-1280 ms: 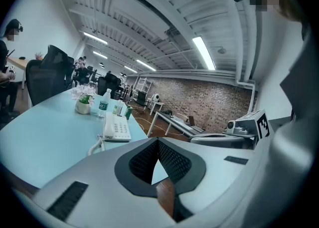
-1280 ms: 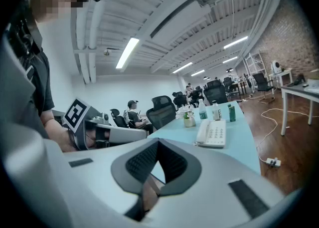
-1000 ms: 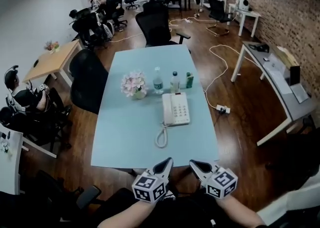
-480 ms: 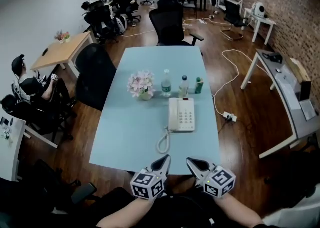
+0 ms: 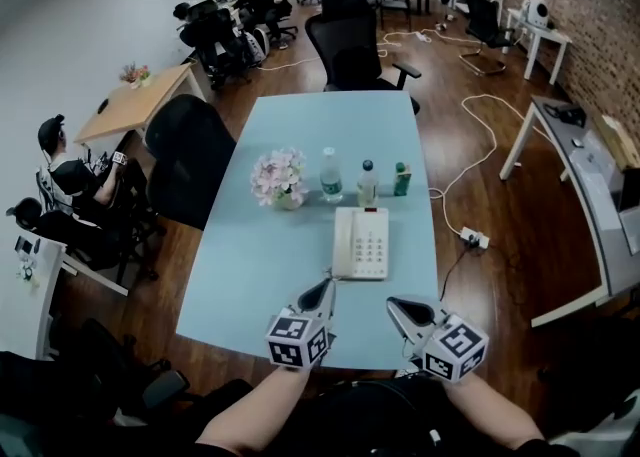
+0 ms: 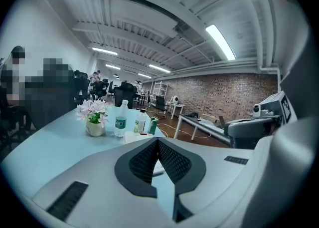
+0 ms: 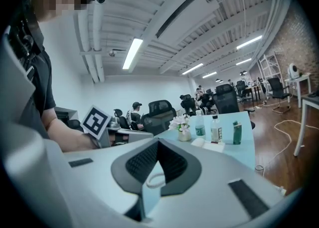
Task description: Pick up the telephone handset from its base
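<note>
Cream plastic telephone handset point(image 5: 344, 243), lengthwise near-to-far, lies just beyond the clenched left gripper point(image 5: 324, 287); the clenched right gripper point(image 5: 394, 303) is farther.

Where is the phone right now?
In the head view, the phone sits on the blue table, right of the middle, just in front of the three bottles.

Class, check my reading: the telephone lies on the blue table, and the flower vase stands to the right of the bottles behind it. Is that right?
No: in the head view the flower vase stands to the left of the bottles. The telephone does lie on the blue table in front of them.
</note>
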Motion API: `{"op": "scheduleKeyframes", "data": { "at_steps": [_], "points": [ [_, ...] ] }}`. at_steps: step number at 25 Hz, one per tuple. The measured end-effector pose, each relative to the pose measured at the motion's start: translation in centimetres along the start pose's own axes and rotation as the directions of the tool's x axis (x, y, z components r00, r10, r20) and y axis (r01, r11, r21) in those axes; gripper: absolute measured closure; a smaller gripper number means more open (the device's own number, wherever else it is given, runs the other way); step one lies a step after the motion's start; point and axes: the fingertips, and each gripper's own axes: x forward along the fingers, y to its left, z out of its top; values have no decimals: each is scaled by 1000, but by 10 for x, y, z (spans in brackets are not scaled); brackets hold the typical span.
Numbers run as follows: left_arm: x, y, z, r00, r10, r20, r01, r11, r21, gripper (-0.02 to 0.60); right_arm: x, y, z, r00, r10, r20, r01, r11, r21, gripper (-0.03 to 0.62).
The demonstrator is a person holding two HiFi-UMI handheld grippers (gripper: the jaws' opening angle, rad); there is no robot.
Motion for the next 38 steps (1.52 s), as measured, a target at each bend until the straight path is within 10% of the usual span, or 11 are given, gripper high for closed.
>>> {"op": "scheduleKeyframes", "data": {
  "at_steps": [7, 9, 15, 38],
  "points": [
    [103, 42, -1, 985, 107, -133, -96, 991, 89, 572, 6, -46, 6, 1000, 18, -10, -18, 999, 37, 579],
    [131, 55, -8, 975, 135, -176, -120, 988, 95, 411, 10, -56, 5, 1000, 26, -10, -25, 999, 48, 579],
    [194, 99, -33, 927, 225, -301, -206, 974, 92, 322, 10, -75, -2, 999, 26, -22, -24, 996, 85, 579],
    [248, 130, -63, 869, 271, -413, -282, 959, 35, 341, -19, -110, -26, 996, -55, -67, 62, 991, 116, 579]
  ]
}}
